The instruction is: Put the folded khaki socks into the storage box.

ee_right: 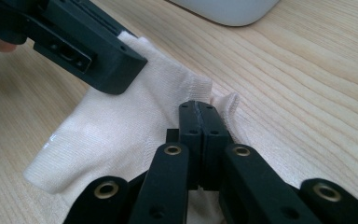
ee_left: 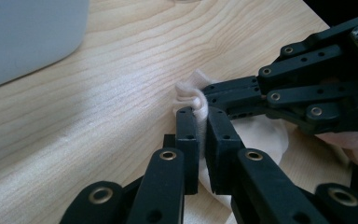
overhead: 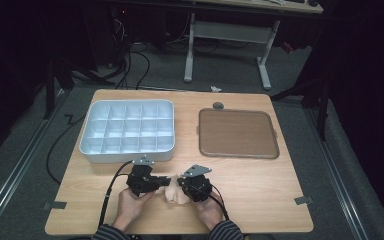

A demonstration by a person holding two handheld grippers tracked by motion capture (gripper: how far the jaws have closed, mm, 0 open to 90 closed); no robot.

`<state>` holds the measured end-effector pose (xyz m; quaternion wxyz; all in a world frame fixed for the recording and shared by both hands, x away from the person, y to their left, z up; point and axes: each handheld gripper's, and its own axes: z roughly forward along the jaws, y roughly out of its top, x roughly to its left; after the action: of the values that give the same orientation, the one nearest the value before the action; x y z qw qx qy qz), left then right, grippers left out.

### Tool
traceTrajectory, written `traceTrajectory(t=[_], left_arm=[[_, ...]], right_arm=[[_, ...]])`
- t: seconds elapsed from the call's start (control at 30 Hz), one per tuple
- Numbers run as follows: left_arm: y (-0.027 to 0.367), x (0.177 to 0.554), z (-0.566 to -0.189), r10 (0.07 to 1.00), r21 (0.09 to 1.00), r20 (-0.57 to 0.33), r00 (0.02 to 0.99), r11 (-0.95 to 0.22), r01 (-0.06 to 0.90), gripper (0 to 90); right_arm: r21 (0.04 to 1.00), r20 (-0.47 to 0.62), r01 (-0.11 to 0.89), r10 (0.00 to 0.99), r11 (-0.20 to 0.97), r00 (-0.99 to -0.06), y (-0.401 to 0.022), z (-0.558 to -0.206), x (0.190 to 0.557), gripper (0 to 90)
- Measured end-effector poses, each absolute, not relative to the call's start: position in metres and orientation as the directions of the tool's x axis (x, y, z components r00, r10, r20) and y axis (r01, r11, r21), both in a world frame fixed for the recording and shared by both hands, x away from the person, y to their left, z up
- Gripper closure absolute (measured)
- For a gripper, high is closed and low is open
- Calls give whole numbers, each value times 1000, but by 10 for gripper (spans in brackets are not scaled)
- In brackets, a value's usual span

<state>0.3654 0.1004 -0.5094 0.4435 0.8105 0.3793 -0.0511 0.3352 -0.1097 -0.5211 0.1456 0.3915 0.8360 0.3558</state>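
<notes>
A cream knit cloth (overhead: 174, 193), perhaps a sock, lies bunched on the wooden table near its front edge, between my two grippers. My left gripper (overhead: 165, 183) is shut on one edge of it. In the left gripper view the left gripper (ee_left: 201, 115) pinches a gathered fold of the cloth (ee_left: 268, 135). My right gripper (overhead: 181, 183) is shut on the same cloth from the other side; its jaws (ee_right: 200, 109) stand together on the ribbed hem of the cloth (ee_right: 116, 126). The two grippers' tips are nearly touching. A hand holds each gripper.
A white tray with several empty compartments (overhead: 127, 153) stands at the back left, just behind the left gripper. A flat brown tray (overhead: 237, 134) lies at the back right, with a small grey disc (overhead: 218, 105) behind it. Cables trail off the table's front.
</notes>
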Motion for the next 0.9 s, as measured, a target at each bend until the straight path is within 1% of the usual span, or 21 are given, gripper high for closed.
traceTrajectory(t=[0.2, 0.37, 0.73, 0.9], left_arm=[[104, 365, -505, 574, 691, -407, 711, -316, 651, 851], [106, 365, -503, 587, 702, -396, 706, -302, 645, 851], [113, 366, -498, 602, 707, -382, 702, -298, 641, 856], [114, 368, -500, 616, 694, -387, 686, -296, 657, 856]], right_arm=[[699, 27, 544, 743, 464, -669, -103, -520, 340, 897], [697, 76, 563, 736, 443, -673, -103, -521, 346, 897], [690, 19, 514, 697, 510, -717, -87, -521, 352, 897], [693, 17, 511, 697, 508, -716, -83, -520, 353, 885]])
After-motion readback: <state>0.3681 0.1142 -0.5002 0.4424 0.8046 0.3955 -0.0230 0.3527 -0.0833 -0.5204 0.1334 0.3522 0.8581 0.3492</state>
